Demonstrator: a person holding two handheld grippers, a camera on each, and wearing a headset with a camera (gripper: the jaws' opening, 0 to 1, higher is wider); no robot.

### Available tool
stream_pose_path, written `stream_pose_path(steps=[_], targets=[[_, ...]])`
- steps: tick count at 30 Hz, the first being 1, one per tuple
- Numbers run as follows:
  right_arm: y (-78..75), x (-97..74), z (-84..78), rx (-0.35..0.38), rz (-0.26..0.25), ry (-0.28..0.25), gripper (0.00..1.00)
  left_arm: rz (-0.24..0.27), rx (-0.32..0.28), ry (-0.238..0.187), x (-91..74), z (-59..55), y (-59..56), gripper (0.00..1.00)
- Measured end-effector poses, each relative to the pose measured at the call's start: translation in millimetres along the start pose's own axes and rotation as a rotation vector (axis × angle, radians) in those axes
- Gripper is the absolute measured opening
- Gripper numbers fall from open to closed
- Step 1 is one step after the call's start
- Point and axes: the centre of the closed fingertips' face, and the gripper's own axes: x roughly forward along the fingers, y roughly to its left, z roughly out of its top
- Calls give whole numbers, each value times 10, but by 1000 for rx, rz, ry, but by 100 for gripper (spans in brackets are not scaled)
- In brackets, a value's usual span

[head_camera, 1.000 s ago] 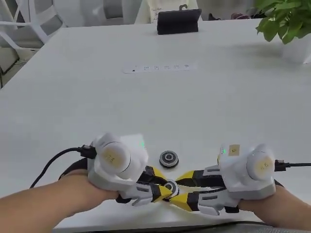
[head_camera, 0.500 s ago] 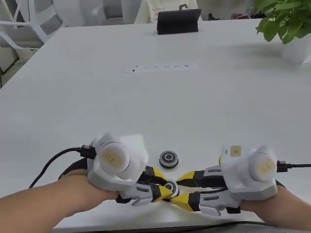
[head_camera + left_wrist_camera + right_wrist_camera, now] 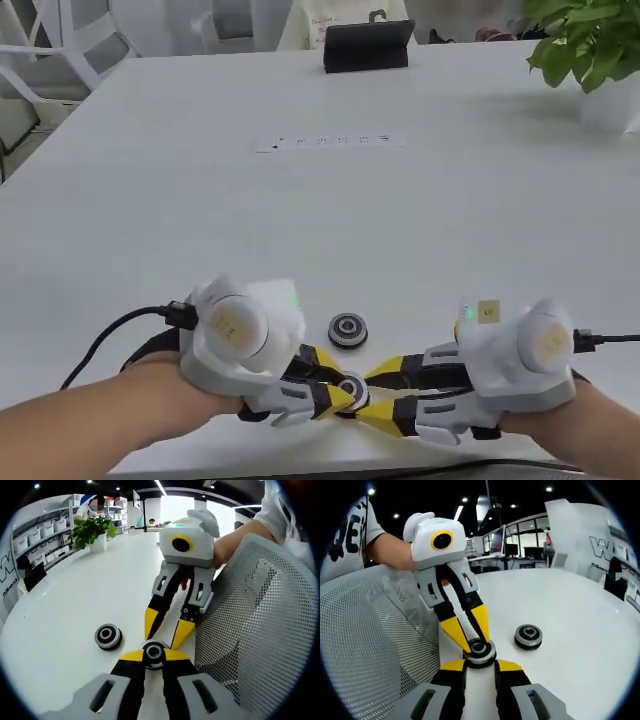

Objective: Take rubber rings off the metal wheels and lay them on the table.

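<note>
A metal wheel [image 3: 349, 386] with its dark rubber ring on is held just above the near edge of the white tabletop [image 3: 300, 220], between the two grippers. The fingers of the left gripper [image 3: 338, 385] are closed on the wheel's sides, with only the wheel's width left between them. From the opposite side, the fingers of the right gripper [image 3: 368, 392] are pressed against the same wheel, equally narrow. A second wheel [image 3: 347, 328], also ringed, is seen lying flat on the tabletop just beyond, apart from both grippers. A mesh chair back [image 3: 260, 620] is seen beside the tabletop.
</note>
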Motion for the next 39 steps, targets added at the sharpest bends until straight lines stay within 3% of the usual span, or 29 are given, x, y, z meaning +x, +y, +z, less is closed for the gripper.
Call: stream_pose_path(steps=[18, 25, 29, 34, 39], targets=[[-8, -24, -17, -17, 36, 5, 17, -5, 1, -6, 3, 3, -6, 7], [-11, -52, -41, 24, 41, -12, 12, -5, -3, -8, 3, 3, -4, 7], [13, -72, -78, 43, 48, -10, 3, -2, -3, -9, 2, 6, -3, 7], [9, -76, -69, 64, 39, -15, 3, 0, -4, -9, 1, 6, -8, 7], [-15, -89, -67, 136, 20, -28, 0, 7, -5, -7, 1, 6, -11, 7]])
